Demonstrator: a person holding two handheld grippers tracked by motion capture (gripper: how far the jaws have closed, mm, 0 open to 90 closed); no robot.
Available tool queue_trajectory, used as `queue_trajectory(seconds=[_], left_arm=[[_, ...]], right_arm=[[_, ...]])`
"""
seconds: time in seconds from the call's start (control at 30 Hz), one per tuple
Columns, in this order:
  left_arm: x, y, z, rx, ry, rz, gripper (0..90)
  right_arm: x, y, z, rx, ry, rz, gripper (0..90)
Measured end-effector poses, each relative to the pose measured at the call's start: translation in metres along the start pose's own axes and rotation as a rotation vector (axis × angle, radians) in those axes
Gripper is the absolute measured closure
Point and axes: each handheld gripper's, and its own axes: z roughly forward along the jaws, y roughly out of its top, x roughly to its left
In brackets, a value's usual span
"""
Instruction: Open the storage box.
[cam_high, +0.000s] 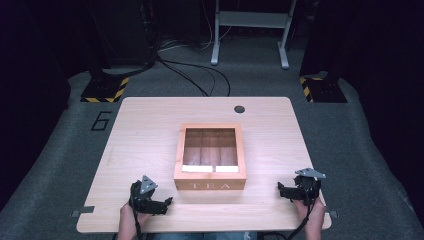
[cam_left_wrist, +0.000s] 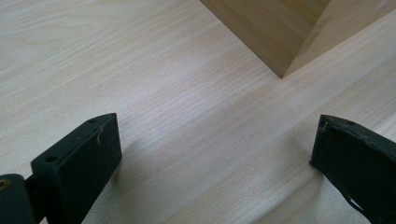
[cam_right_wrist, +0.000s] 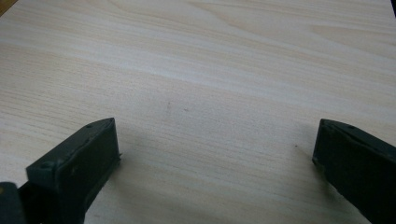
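On the desk:
Tea box: middle, lid open.
Left claw: near-left of box, jaws wide, empty.
Right claw: near-right, apart from box, jaws wide, empty.

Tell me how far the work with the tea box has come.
Hardly begun. The wooden tea box sits mid-table, its top showing three compartments with pale packets at the near end. Both tools, left and right, rest open beside it, holding nothing. Reaching for the box or its contents remains.
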Motion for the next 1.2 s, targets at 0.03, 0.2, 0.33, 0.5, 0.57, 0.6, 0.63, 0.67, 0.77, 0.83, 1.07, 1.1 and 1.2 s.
queue_trajectory(seconds=[0.03,0.2,0.33,0.5,0.57,0.6,0.63,0.67,0.77,0.83,1.07,1.1,1.2], left_arm=[[0.000,0.000,0.000,0.003,-0.002,0.000,1.1],[0.001,0.001,0.001,0.007,0.001,0.001,0.0],[0.002,0.004,0.004,0.000,-0.008,-0.025,0.0],[-0.005,0.009,0.004,-0.060,-0.049,-0.027,0.0],[-0.006,0.012,0.001,-0.098,-0.063,-0.027,0.0],[-0.006,0.012,0.001,-0.098,-0.063,-0.027,0.0],[-0.007,0.015,-0.001,-0.138,-0.087,-0.052,0.0],[-0.007,0.015,-0.001,-0.138,-0.087,-0.052,0.0],[-0.007,0.020,-0.003,-0.184,-0.107,-0.063,0.0],[-0.008,0.026,-0.005,-0.204,-0.129,-0.065,0.0],[-0.013,0.037,-0.003,-0.216,-0.144,-0.032,0.4],[-0.015,0.040,-0.002,-0.225,-0.145,-0.021,1.1],[-0.017,0.042,-0.001,-0.227,-0.148,-0.014,3.8]], right_arm=[[0.000,0.000,0.000,0.000,0.000,0.000,0.0],[0.000,0.000,0.000,0.000,0.000,0.000,0.0],[0.000,0.000,0.000,0.000,0.000,0.000,0.0],[0.000,0.000,0.000,0.000,0.000,0.000,0.0],[0.000,0.000,0.000,0.000,0.000,0.000,0.0],[0.000,0.000,0.000,0.000,0.000,0.000,0.0],[0.000,0.000,0.000,0.000,0.000,0.000,0.0],[0.000,0.000,0.000,0.000,0.000,0.000,0.0],[0.000,0.000,0.000,0.000,0.000,0.000,0.0],[0.000,0.000,0.000,0.000,0.000,0.000,0.0],[0.000,0.000,0.000,0.000,0.000,0.000,0.0],[0.000,0.000,0.000,0.000,0.000,0.000,0.0],[0.000,0.000,0.000,0.000,0.000,0.000,0.0]])
